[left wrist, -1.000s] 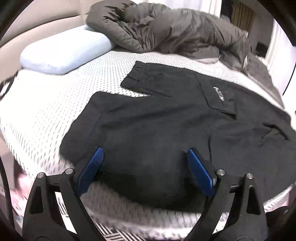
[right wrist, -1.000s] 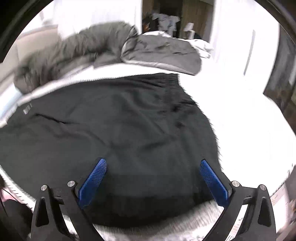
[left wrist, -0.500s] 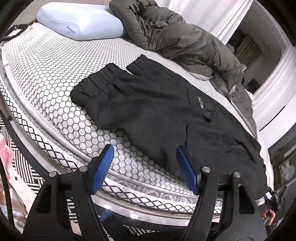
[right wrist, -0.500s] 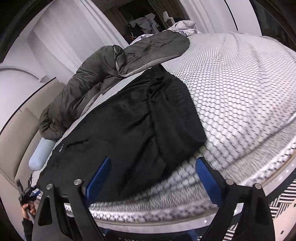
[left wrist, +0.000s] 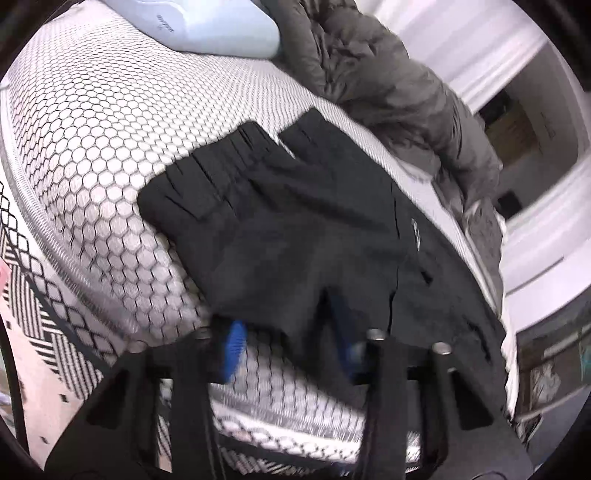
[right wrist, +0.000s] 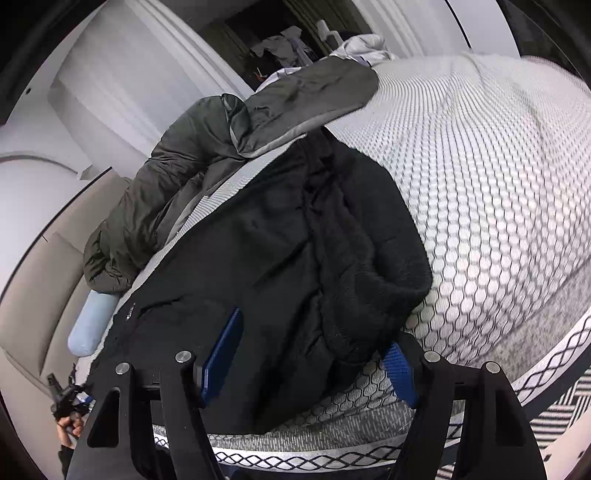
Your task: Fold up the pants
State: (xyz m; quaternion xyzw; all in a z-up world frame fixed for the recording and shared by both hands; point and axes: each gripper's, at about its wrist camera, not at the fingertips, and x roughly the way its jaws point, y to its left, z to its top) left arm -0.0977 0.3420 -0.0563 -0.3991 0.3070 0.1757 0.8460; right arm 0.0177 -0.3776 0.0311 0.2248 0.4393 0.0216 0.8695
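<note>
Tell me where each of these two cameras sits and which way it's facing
Left wrist: on the left gripper, aimed down at the near edge of the black pants on the bed; jaws closing around that edge.
Right wrist: on the right gripper, facing the pants' bunched end; jaws closing, a hand at far left.
Shared: pants, bed, grey duvet, pillow.
</note>
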